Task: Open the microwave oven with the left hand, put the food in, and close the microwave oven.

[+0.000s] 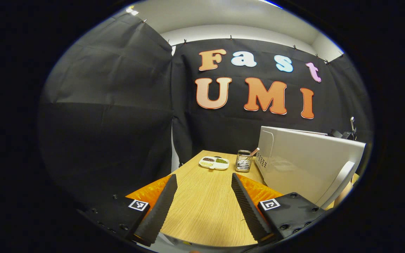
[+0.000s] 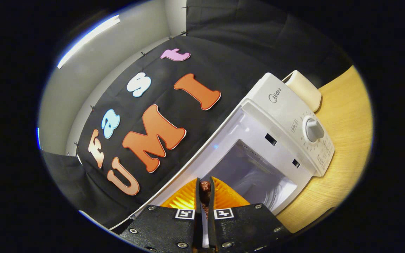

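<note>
The white microwave (image 2: 287, 105) stands on the wooden table (image 2: 343, 116) with its door swung open and its pale cavity (image 2: 255, 172) exposed. My right gripper (image 2: 205, 181) is shut on a small brown piece of food (image 2: 205, 186), held just in front of the cavity mouth. In the left gripper view the door's outer face (image 1: 304, 165) with its long handle (image 1: 339, 182) stands at the right. My left gripper (image 1: 204, 175) hangs open over the table (image 1: 202, 211), left of the door, with nothing between its fingers.
A white divided plate (image 1: 214, 162) with several foods and a metal mesh utensil holder (image 1: 244, 160) sit at the table's far end. The control panel's knob (image 2: 314, 130) is beside the cavity. A cream block (image 2: 304, 89) lies past the microwave.
</note>
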Demonstrator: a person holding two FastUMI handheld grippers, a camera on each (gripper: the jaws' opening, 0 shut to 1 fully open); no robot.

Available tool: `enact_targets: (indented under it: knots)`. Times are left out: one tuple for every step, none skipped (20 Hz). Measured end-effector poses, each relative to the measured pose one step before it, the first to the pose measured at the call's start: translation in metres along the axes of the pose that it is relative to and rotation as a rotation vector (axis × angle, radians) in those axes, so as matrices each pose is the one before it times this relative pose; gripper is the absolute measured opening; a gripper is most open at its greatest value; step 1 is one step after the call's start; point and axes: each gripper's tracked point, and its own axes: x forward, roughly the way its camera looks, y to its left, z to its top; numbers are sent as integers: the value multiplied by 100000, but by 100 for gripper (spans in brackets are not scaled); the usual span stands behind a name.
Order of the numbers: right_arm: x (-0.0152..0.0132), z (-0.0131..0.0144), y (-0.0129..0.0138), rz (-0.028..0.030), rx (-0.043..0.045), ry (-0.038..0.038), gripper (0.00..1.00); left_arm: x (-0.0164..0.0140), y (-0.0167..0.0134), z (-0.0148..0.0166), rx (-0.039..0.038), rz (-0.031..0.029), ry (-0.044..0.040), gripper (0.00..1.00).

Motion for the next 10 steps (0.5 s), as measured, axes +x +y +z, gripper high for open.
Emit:
enact_targets:
  knots:
    - [109, -529, 60, 204, 1007, 1351, 5, 226, 75, -128, -110, 226, 300, 96]
    - [-281, -653, 50, 332, 369, 200, 5, 119, -24, -125, -90, -38, 264, 97]
    - [76, -7, 51, 201, -221, -1156, 5, 61, 82, 12, -109, 201, 247, 98]
    - [22, 49, 41, -110, -670, -663, 5, 197, 25, -111, -85, 213, 272, 99]
    - [85, -3, -74, -82, -228, -343, 5, -35, 48, -212, -62, 61, 191, 100]
    - [-109, -517, 134, 682, -2, 1421, 5, -41, 3, -104, -128, -13, 203, 100]
    - [39, -632, -94, -72, 1675, 1747, 5, 139, 12, -163, -99, 142, 228, 99]
    - [306, -331, -168, -472, 2058, 957, 5, 72, 55, -262, -176, 290, 376, 100]
    - [490, -424, -246, -783, 1727, 916, 5, 151, -21, -119, -185, 74, 658, 100]
    - [508, -439, -318, -1131, 1946, 355, 5, 92, -32, -257, -118, 103, 653, 100]
